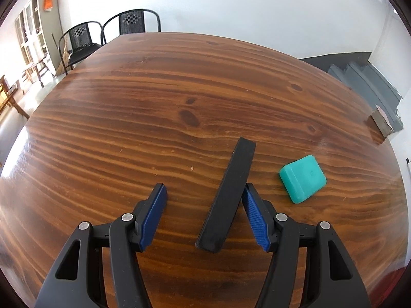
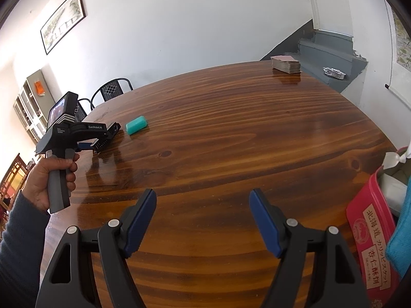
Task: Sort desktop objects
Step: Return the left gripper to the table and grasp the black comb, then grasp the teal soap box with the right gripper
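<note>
A long black bar lies on the wooden table. It sits between the fingers of my left gripper, close beside the right-hand blue pad; the other pad stands well clear, so the jaws are open. A teal case rests just right of the bar. In the right wrist view a hand holds the left gripper low over the bar, with the teal case beyond it. My right gripper hangs open above bare table, holding nothing.
A deck of cards sits at the table's far edge. A red box with white items and a teal cloth stands at the right edge. Black chairs stand past the far corner. Grey stairs hold a foil tray.
</note>
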Tool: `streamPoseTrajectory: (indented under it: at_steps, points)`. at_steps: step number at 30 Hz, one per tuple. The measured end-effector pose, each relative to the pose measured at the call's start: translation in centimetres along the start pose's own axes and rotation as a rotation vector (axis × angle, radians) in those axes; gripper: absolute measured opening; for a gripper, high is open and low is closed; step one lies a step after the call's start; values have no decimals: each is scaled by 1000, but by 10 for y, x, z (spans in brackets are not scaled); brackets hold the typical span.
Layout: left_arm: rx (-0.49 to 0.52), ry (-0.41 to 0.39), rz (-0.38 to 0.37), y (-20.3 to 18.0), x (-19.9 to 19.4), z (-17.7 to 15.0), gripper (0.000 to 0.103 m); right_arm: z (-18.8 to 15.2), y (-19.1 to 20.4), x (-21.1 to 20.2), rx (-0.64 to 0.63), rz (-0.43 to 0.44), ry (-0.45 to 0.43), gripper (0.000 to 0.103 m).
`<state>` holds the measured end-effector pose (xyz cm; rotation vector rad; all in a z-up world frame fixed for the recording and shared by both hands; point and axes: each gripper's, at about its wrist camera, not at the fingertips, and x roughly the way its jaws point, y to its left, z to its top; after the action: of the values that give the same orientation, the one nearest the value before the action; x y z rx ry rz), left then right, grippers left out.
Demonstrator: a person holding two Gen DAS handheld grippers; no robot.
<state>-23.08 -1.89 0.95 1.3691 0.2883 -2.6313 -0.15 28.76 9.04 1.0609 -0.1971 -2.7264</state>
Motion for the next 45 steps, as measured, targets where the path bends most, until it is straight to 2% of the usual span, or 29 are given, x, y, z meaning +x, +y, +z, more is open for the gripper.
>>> streamPoseTrajectory:
  at_steps: [1,3,5,8,9,15,21,27,32,36,45]
  points:
    - [12,-5,9,-2,1,0,63,0,-1,1,1,-2,2,78]
    - [42,-19,24,-6,0,-1,52,0,-1,2,2,-3,7,78]
    - [68,-30,21,-10,0,-2,36,-1,0,3,-3,-4,13,78]
    - [85,-34,21,-13,-2,-5,19,-3,3,6,-18,-5,23,78]
    - [82,-38,22,-12,-3,-7,18,-4,4,7,-25,-6,27,78]
    - [72,-40,-14,0,-17,-25,18,-7,10,17,-48,-15,45,78]
    - [70,-54,-44,19,-38,-38,18,7,12,36,-27,-8,74,78]
    - [54,-84,-47,38,-56,-35,18,51,48,79,-79,42,102,78]
    - [25,-81,-67,47,-60,-32,18,93,94,139,-177,71,132,78]
    - [26,-73,-78,46,-57,-31,18,117,113,180,-220,82,168,78]
    - [12,-47,-68,46,-48,-32,18,136,142,212,-339,144,205,78]
